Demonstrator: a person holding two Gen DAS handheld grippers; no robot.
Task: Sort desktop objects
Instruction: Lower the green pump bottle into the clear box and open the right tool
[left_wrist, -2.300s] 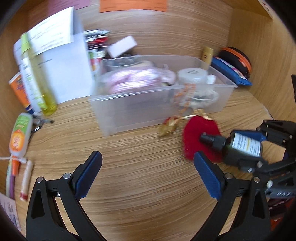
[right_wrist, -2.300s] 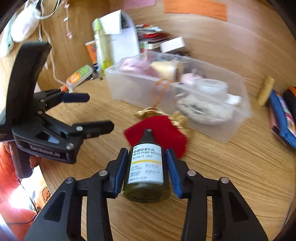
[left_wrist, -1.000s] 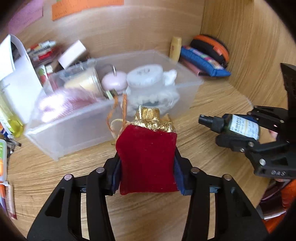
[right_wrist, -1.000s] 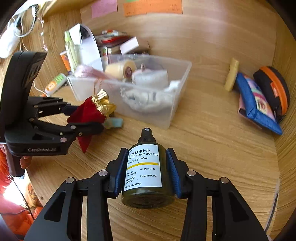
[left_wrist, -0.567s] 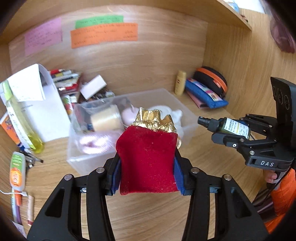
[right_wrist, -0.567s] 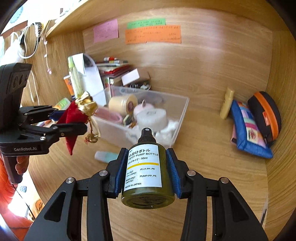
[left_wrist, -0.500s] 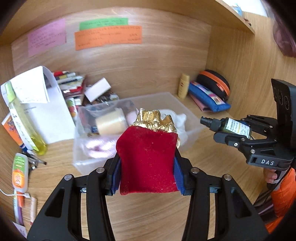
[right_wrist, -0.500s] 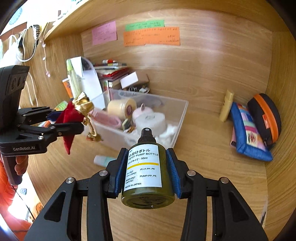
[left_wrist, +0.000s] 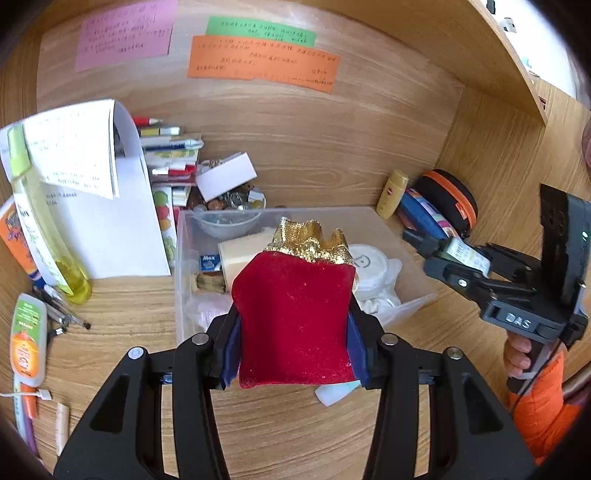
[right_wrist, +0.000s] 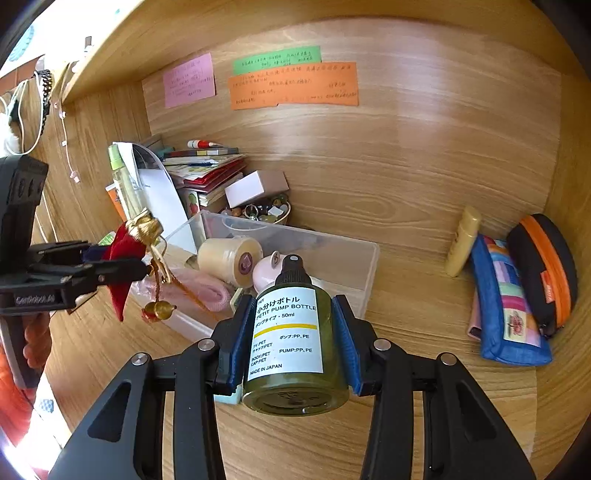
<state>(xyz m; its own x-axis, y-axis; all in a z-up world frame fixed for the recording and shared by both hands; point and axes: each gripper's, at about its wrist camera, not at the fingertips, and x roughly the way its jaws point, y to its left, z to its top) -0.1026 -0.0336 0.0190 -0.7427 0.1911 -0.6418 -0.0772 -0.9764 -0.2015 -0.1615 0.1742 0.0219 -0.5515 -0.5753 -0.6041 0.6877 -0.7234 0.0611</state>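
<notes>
My left gripper (left_wrist: 291, 347) is shut on a red velvet pouch (left_wrist: 295, 317) with a gold top, held in the air over the near edge of the clear plastic bin (left_wrist: 369, 221). In the right wrist view the pouch (right_wrist: 123, 254) hangs at the left with gold tassels dangling. My right gripper (right_wrist: 291, 347) is shut on a green pump bottle (right_wrist: 291, 332) with a white label, held above the desk by the bin's (right_wrist: 332, 251) near right side. The bottle also shows in the left wrist view (left_wrist: 461, 253). The bin holds a cream roll, a white jar and pink items.
A small pale blue item (left_wrist: 336, 393) lies on the desk in front of the bin. Papers (left_wrist: 110, 206), a yellow bottle (left_wrist: 40, 221) and tubes (left_wrist: 27, 336) stand at the left. Blue and orange-black pouches (right_wrist: 517, 295) and a yellow tube (right_wrist: 461, 240) lie at the right wall.
My left gripper closed on the red pouch and lifted it off the desk. Both grippers have risen and drawn toward the bin with their objects.
</notes>
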